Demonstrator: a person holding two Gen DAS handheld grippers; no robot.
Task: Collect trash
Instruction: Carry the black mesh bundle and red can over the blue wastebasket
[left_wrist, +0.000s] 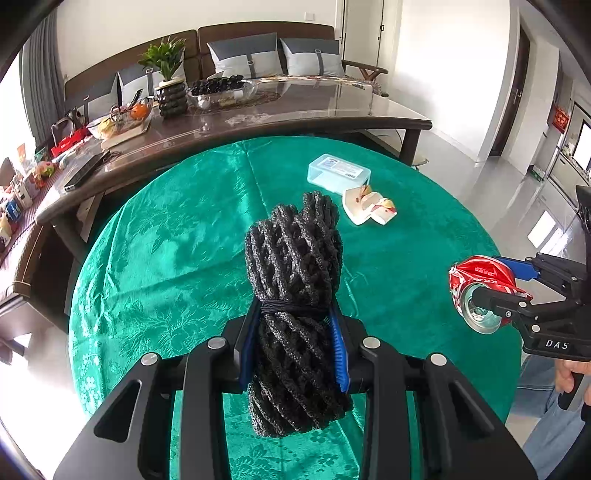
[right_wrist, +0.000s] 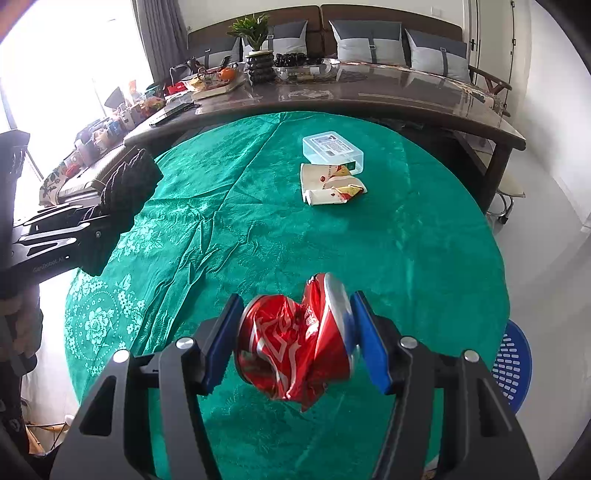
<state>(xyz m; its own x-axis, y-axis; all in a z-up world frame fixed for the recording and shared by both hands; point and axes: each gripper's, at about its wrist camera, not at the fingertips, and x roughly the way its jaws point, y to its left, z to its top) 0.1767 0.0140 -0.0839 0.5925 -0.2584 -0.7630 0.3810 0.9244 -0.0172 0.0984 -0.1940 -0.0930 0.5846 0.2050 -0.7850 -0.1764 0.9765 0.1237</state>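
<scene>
Trash is sitting partly in the grippers and partly on the round surface (left_wrist: 166, 236), which is wearing a green patterned cloth and filling most of both views; a long dark wooden table (left_wrist: 295, 110) is running behind it, crowded with a potted plant (left_wrist: 168, 62) and dishes; only the right wrist view is showing a blue perforated basket (right_wrist: 513, 365) down on the floor past the surface's right edge. A roll of black foam netting (left_wrist: 295, 295), bound by a dark elastic band, is standing upright and being pinched between the blue pads of the left gripper (left_wrist: 295, 347); the right wrist view is catching only its upper end at the far left, ahead of that gripper's side. A clear plastic box (right_wrist: 332, 149) with a printed label is lying on the far part of the cloth, and a flattened paper cup (right_wrist: 328, 184) is lying just in front of it, near or touching it. A crushed red can (right_wrist: 295, 339) is being squeezed crosswise in the right gripper (right_wrist: 295, 343), held above the cloth; the left wrist view is showing its silver end, which the right view is mostly hiding; a hand (left_wrist: 569, 373) is gripping that handle at the left wrist view's edge.
</scene>
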